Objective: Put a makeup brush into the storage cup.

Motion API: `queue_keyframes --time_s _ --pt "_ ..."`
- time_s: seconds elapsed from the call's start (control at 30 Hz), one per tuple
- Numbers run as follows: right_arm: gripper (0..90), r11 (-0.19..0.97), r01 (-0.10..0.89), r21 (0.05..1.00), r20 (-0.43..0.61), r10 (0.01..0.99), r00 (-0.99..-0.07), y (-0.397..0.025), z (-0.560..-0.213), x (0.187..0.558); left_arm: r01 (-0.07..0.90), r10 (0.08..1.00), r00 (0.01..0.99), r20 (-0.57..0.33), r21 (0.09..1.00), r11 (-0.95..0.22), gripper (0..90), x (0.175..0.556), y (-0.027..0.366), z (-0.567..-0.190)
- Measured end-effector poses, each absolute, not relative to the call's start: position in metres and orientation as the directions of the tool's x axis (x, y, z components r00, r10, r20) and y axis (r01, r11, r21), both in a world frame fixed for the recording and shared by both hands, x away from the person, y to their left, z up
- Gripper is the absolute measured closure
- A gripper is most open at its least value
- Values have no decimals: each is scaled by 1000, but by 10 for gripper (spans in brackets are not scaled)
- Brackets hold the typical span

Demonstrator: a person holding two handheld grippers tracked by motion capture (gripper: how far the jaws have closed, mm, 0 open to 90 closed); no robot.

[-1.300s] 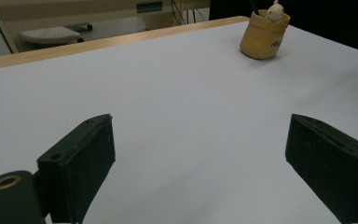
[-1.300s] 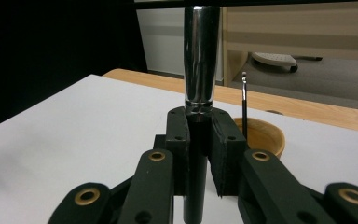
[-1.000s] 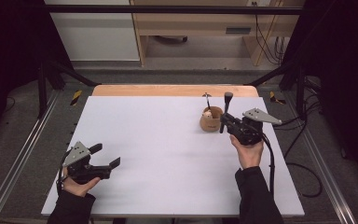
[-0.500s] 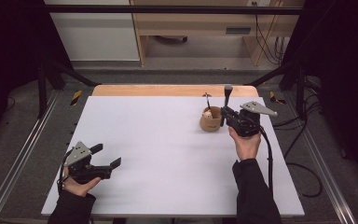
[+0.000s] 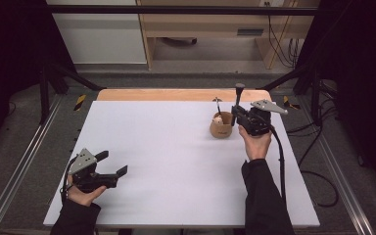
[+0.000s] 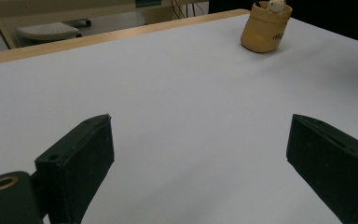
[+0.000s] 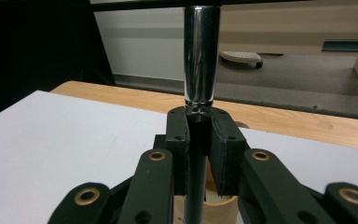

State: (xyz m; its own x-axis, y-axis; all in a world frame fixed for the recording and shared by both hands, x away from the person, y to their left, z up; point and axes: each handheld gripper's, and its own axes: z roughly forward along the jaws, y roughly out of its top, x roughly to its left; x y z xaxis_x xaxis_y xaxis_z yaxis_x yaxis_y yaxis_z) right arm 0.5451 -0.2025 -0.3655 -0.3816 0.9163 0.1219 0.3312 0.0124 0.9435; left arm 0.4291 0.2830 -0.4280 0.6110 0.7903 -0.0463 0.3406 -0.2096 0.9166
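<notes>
1. While the white table (image 5: 176, 161) takes up most of the scene, with a wooden strip (image 5: 152, 94) along its far edge, the room behind holds a pale cabinet (image 5: 98, 34) and wooden furniture (image 5: 200, 29).
2. The right gripper (image 5: 236, 108) sits at the far right, its jaws clamped on a slim metal tool (image 7: 199, 60) that stands upright.
3. The left gripper (image 5: 111, 163) rests at the near left, jaws spread wide with nothing between them.
4. A small tan pot (image 5: 222, 125) stands just left of the right gripper, something pale (image 6: 275, 4) poking out of its mouth.
5. The step looks like working the tool at the pot: keep the shaft vertical, grip firm, and move slowly so the light pot does not tip.
</notes>
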Motion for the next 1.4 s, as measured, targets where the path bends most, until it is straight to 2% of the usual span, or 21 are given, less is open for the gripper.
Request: queue_keyframes --time_s 0.7,1.4 --pt "793 -11 352 936 129 941 -314 -201 -379 573 337 790 612 -46 918 -208 69 429 284 -428" --pt "792 -19 365 931 135 946 -294 -192 -392 595 334 789 613 -47 920 -205 71 429 284 -427"
